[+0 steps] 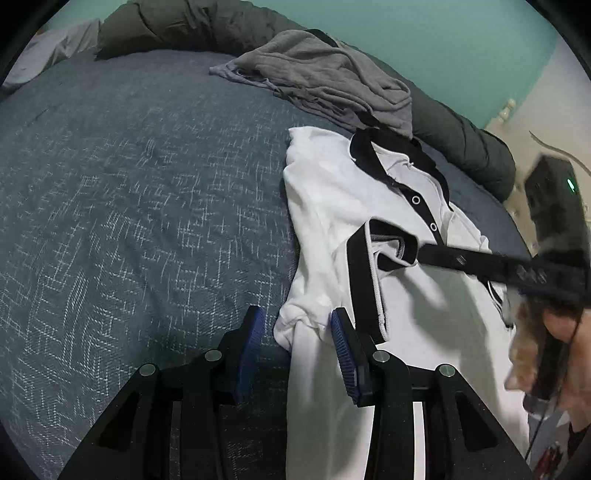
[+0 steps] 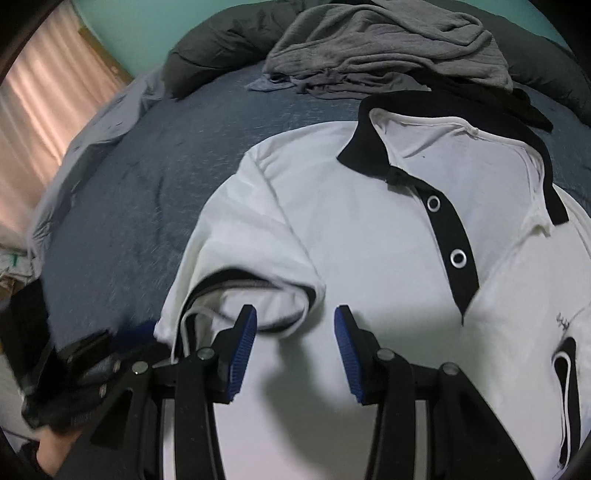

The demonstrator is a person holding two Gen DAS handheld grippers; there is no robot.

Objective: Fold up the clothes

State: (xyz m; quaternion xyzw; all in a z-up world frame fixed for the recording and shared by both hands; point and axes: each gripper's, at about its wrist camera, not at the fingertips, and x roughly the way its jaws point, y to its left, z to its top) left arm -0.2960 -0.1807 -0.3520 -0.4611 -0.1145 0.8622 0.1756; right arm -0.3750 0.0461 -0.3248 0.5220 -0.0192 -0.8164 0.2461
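Observation:
A white polo shirt (image 2: 369, 229) with a black collar and placket lies front up on the blue bedspread (image 1: 129, 184). Its black-cuffed sleeve (image 2: 258, 295) is folded in over the chest. My right gripper (image 2: 295, 328) hovers open just above the shirt front beside that sleeve, with nothing between its blue pads. My left gripper (image 1: 299, 336) is open at the shirt's (image 1: 325, 229) side edge; a bunch of white fabric lies between the pads, unpressed. In the left wrist view a blurred finger (image 1: 461, 260) of the right gripper reaches over the cuff (image 1: 364, 280).
A heap of grey clothes (image 1: 325, 74) (image 2: 388, 55) lies beyond the collar. A dark rolled duvet (image 1: 184, 26) lines the bed's far side against a teal wall. A pink curtain (image 2: 48, 110) hangs left. A hand (image 1: 554, 325) holds the right gripper.

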